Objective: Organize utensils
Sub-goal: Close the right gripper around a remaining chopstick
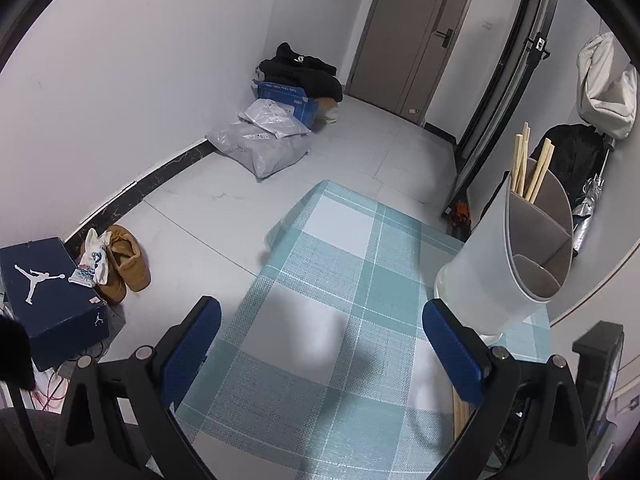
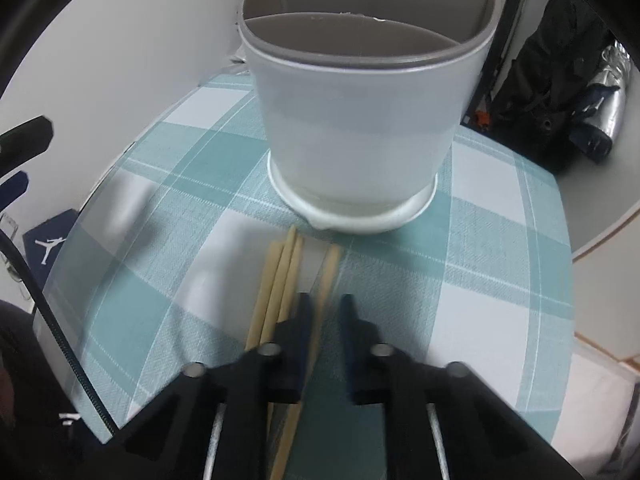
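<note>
Fingers of the right gripper (image 2: 324, 304) stand close together with one chopstick (image 2: 329, 276) running between them; a narrow gap shows beside the stick, and the picture is blurred here, so I cannot tell if they already press on it. Three more chopsticks (image 2: 280, 280) lie just left of it on the table (image 2: 500, 260), side by side, their tips near the base of the utensil holder (image 2: 352, 120). Their lower ends are hidden under the gripper body.

Fingers of the left gripper (image 1: 320, 344) are wide apart and hold nothing; their blue pads (image 1: 192, 344) stand above the checked cloth. In the left wrist view the holder (image 1: 520, 248) is at the right, near the table edge, and several chopsticks (image 1: 524, 164) stand in its far compartment. The two nearer compartments look grey inside; their bottoms are not visible. Some stick ends (image 1: 460, 408) also show behind the right finger, mostly covered.

In the right wrist view the top of the holder is cut by the frame, so the standing chopsticks are out of sight there.

The cloth is teal and white plaid. On the tiled floor (image 1: 360, 140) there are a dark shoe box (image 1: 48, 292), brown shoes (image 1: 124, 260), grey parcel bags (image 1: 264, 144), a blue carton (image 1: 288, 100) and dark clothes (image 1: 304, 68) near a grey door (image 1: 412, 40). A black bag (image 2: 552, 72) is behind the table.
</note>
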`<state>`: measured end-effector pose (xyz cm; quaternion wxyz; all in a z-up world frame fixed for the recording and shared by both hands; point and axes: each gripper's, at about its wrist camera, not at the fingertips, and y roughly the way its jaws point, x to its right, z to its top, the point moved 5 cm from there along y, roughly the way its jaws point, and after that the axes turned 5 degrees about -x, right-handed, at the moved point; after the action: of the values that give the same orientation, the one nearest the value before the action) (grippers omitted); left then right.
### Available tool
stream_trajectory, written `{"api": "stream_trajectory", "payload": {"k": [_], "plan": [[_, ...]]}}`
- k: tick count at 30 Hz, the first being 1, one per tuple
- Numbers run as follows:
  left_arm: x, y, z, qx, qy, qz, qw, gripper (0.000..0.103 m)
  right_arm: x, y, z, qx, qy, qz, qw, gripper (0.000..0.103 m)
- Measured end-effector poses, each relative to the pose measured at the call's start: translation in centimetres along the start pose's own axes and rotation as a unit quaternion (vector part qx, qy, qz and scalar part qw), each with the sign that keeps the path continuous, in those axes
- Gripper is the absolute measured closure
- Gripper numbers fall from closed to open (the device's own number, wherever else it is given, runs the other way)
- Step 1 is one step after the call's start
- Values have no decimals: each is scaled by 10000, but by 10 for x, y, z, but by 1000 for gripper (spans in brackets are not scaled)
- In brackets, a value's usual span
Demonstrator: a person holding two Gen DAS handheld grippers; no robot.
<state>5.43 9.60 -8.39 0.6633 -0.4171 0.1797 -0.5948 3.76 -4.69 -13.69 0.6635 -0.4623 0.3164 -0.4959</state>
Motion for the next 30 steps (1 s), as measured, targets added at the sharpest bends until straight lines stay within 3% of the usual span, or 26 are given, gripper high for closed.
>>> {"api": "stream_trajectory", "payload": {"k": [6,14,20,23,28,30], "plan": [[0,2,-2,-234,-143,-374,9989,4,7,-13,-28,-139,11,239,9996,99],[9,4,-6,-168,67,-349,9992,4,13,-23,-51,-278,-60,381,9989,95],[19,-3,-10,165,621,-143,9978,4,11,-20,-46,-117,-140,434,9989,95],[18,3,-13,73,678,-15,9977,4,8,-15,-37,-68,-309,363,9988,92],[19,7,-17,-162,635,-163,9977,4,6,-8,-24,-25,-364,536,9979,90],[22,11,-20,-351,639,-207,9971,4,8,-9,-21,-38,-250,730,9970,98]]}}
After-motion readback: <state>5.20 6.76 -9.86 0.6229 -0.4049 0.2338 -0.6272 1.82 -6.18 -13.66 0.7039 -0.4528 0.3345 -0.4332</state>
